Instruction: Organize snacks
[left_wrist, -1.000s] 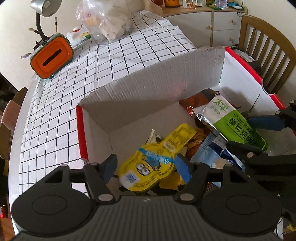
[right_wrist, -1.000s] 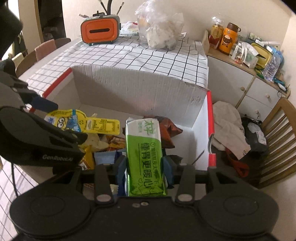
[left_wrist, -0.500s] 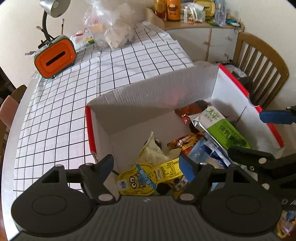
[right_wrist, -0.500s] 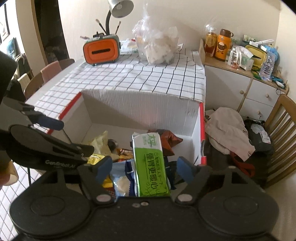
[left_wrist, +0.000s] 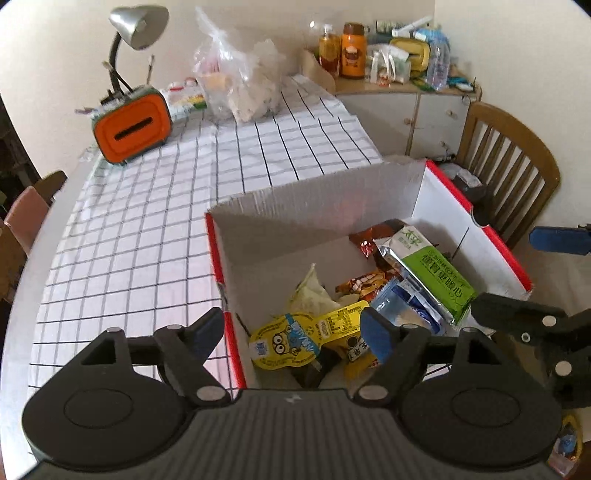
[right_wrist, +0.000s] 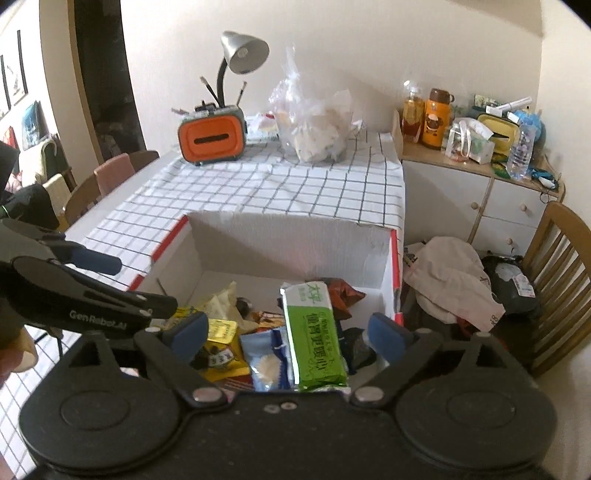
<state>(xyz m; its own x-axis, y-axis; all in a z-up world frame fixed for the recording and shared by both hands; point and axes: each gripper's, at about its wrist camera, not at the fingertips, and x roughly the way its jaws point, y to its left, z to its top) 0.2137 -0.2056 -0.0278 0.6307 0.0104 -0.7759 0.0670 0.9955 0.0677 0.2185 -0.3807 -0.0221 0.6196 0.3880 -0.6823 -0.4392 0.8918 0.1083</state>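
Both grippers have let go and pulled back: the left gripper (left_wrist: 293, 330) and right gripper (right_wrist: 286, 334) now hang spread and empty above the cardboard box (left_wrist: 314, 206). The yellow pouch (left_wrist: 306, 334) and green packet (right_wrist: 314, 332) lie loose inside. The packet seems propped on the heap, so a careless nudge could topple it.

Soft, even indoor light, dimmer in the right wrist view; fisheye bending at edges, slight blur.
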